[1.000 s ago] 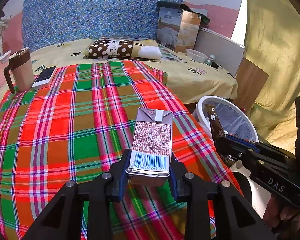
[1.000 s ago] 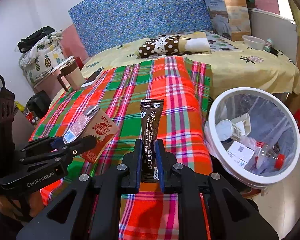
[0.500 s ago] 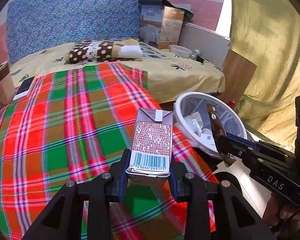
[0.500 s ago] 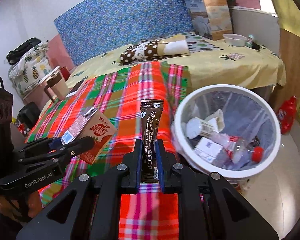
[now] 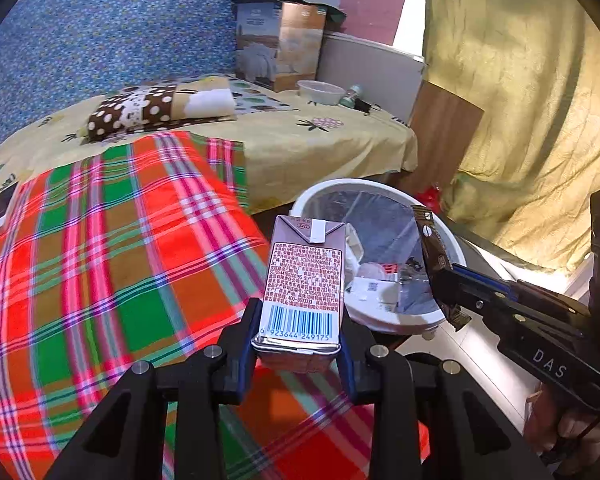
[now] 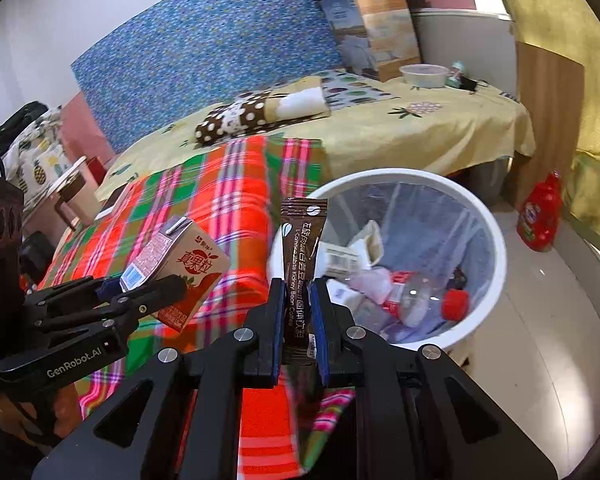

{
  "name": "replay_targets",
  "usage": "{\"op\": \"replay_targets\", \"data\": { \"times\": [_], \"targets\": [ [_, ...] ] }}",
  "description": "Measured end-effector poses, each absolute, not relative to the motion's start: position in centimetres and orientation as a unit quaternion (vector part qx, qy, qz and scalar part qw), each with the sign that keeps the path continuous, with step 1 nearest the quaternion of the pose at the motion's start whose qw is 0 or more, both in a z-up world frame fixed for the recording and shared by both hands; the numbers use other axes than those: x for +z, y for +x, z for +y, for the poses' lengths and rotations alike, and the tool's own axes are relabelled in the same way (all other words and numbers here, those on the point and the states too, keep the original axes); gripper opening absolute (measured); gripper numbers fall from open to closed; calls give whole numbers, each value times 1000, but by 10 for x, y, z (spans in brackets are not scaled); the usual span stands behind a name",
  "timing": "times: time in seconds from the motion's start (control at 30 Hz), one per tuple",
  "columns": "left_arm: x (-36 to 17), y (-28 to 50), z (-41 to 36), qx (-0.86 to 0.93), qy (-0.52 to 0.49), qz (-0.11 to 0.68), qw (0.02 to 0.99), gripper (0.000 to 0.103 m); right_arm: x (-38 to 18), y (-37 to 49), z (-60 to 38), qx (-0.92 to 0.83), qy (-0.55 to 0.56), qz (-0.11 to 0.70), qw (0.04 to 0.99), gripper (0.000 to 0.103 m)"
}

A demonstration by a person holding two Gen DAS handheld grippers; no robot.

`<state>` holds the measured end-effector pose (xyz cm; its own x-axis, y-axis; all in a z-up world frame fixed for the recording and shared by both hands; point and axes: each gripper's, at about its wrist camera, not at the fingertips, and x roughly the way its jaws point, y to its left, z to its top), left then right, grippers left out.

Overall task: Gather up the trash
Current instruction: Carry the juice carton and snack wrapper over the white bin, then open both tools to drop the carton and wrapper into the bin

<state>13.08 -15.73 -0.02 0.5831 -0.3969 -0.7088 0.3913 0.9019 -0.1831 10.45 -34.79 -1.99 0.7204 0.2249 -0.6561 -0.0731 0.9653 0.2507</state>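
The left gripper clamps a small pinkish-brown drink carton upright over the plaid blanket's edge; the right gripper pinches a dark brown coffee sachet beside the white round trash bin.

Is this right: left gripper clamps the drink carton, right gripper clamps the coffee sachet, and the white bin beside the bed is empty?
Not quite: the white bin is not empty. The right wrist view shows a red-capped plastic bottle and paper wrappers already in it. The rest holds: the left gripper clamps the drink carton, and the right gripper clamps the coffee sachet.
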Motion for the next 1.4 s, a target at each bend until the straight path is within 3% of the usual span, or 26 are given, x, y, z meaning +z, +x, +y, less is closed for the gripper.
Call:
{"op": "replay_targets", "data": {
  "times": [1.4],
  "targets": [
    [-37, 209, -274, -300, 30, 437, 847, 38, -49, 145, -418, 17, 116, 416, 902, 20]
  ]
}}
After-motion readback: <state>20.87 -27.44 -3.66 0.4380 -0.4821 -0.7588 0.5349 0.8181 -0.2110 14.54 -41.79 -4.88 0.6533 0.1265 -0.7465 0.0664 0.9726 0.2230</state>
